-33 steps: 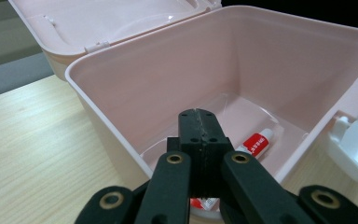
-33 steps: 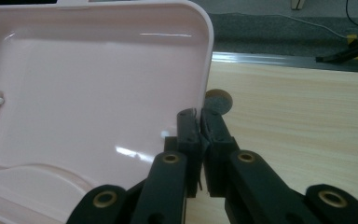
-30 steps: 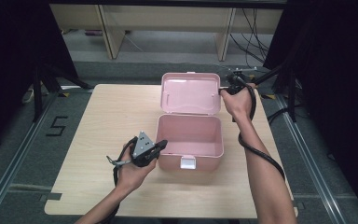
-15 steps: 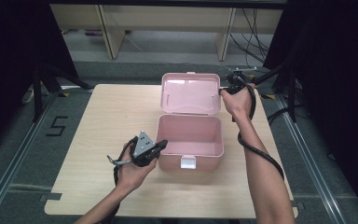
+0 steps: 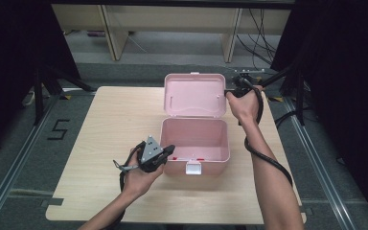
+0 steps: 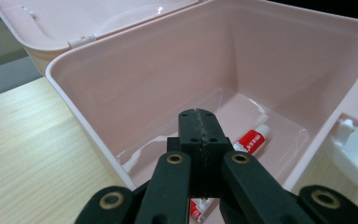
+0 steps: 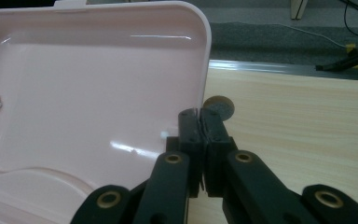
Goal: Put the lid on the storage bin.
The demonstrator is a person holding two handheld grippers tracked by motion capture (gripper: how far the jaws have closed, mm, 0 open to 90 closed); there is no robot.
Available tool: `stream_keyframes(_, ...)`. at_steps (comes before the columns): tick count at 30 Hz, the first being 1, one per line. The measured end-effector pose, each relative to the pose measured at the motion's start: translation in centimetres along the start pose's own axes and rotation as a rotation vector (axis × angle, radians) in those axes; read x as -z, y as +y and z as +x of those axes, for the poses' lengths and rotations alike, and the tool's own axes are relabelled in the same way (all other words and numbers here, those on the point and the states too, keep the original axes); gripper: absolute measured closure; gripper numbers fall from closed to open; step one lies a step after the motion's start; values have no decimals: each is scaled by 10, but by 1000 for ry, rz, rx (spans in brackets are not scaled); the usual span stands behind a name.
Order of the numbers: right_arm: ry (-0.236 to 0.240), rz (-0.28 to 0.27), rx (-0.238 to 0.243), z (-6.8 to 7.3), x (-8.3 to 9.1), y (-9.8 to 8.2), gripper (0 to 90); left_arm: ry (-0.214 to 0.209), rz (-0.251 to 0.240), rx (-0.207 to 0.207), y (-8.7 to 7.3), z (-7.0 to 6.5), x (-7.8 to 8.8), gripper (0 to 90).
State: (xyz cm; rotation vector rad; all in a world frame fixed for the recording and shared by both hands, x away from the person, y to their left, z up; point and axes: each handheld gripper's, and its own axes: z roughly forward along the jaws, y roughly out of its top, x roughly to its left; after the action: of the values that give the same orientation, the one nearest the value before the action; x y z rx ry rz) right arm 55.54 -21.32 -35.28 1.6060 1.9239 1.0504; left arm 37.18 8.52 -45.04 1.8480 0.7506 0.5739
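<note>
On the wooden table (image 5: 100,143) stands a pink plastic box (image 5: 195,139), near the middle and a little toward the right side, with its lid (image 5: 195,94) swung back and standing almost upright. At the bottom of the box lies a small white tube with a red label (image 6: 253,140), so the box is open probably to give access to it, or to be closed over it.

The right gripper (image 5: 231,92) is at the right edge of the lid. In the right gripper view its jaws are pressed together, and the edge of the lid runs just beside the tips; I cannot tell if they pinch the rim or only lean on it. I think it is there to keep the lid from falling or to guide it.

The left gripper (image 5: 170,150) rests at the front left corner of the box, just beside the white latch (image 5: 193,167). Its jaws are also fully together and hold nothing. Probably it steadies the box, so that the box does not slide when the lid moves.
</note>
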Motion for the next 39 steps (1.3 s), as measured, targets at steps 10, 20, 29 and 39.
stream_keyframes(10, -5, -23, 23, 3, 1, -4, 896, 21, 15, 4, 2, 0, -3, 900)
stream_keyframes(20, -7, -69, 16, 5, 9, -10, 895, 31, 23, -4, 3, -1, -3, 900)
stream_keyframes(29, 5, -122, 35, 2, 17, -18, 895, 43, 17, -34, 4, -1, -5, 900)
stream_keyframes(39, -9, -155, 74, 7, 20, -20, 894, 47, 28, -31, 5, -2, -5, 900)
